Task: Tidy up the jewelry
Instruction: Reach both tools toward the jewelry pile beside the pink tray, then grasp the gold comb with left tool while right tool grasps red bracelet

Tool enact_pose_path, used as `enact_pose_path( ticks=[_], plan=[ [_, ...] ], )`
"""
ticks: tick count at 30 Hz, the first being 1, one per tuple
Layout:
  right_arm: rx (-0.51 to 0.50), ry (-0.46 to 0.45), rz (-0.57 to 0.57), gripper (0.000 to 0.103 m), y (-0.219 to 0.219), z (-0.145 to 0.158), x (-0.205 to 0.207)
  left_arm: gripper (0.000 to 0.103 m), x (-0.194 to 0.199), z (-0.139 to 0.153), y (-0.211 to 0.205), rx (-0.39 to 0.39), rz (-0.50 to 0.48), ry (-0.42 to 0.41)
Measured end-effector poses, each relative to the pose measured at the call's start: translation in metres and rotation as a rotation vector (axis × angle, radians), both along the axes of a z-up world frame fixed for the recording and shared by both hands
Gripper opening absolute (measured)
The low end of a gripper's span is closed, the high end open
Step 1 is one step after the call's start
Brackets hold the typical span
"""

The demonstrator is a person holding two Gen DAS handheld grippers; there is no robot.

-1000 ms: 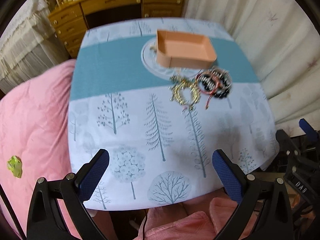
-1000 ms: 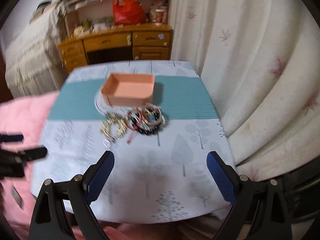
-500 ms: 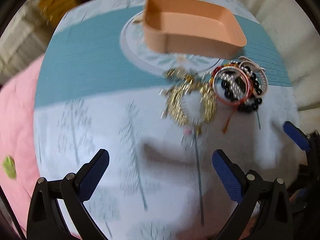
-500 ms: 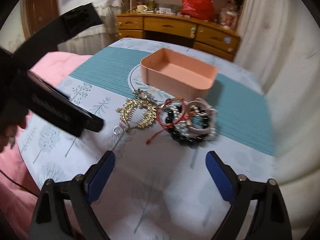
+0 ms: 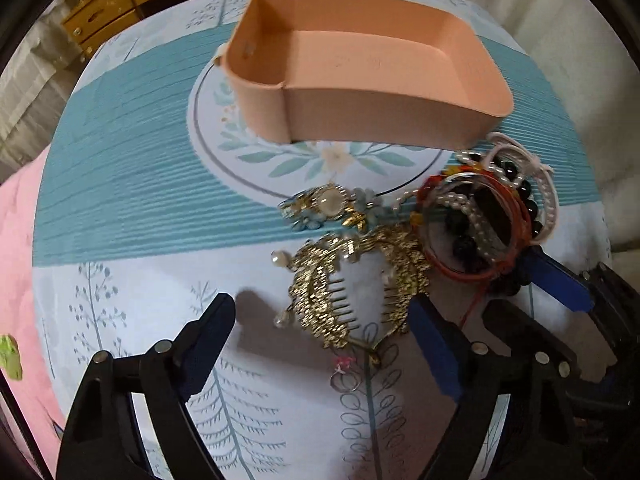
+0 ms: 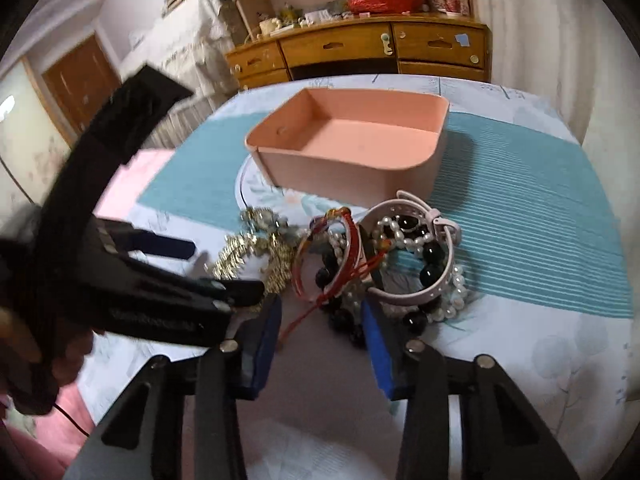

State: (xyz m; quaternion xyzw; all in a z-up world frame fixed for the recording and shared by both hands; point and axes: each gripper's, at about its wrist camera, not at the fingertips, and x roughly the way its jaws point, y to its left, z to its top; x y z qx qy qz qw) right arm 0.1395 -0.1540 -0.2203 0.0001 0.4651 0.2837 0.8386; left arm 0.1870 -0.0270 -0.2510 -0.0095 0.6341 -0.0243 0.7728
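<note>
Both hand-held grippers hover jaws apart, left [image 5: 322, 330] over the gold hair comb [image 5: 352, 280], right [image 6: 320, 330] at the tangled bracelets [image 6: 384, 264] before the empty pink tray [image 6: 352, 140] on the desk, and one snagged strand could drag the whole heap.

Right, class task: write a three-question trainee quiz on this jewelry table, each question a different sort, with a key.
1. True or false: the pink tray already holds jewelry.
2. Multiple choice: the gold comb lies nearest which gripper? A) left gripper B) right gripper C) neither; it is in the tray
3. Fill in: the bracelets lie on the table beside the ____.

Key: 1 false, the tray is empty; 2 A; 3 tray, just in front of it. Both grippers are open.
</note>
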Motion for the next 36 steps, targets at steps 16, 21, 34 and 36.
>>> enact_pose_path(
  ticks=[16,21,34,36],
  plan=[
    [0.262,0.211,-0.123,0.041,-0.036,-0.018,0.032,0.090,0.032,-0.013,-0.011,-0.010,-0.119,0.041],
    [0.274,0.284,-0.109,0.041,-0.033,-0.019,0.043,0.090,0.035,-0.014,-0.032,0.058,-0.200,0.018],
    [0.318,0.269,-0.117,0.009,-0.025,-0.007,0.056,0.075,0.052,-0.013,-0.027,0.002,-0.154,-0.051],
    [0.310,0.256,-0.115,0.009,-0.024,-0.002,0.056,0.074,0.048,-0.010,-0.019,-0.009,-0.146,-0.053]
  ],
)
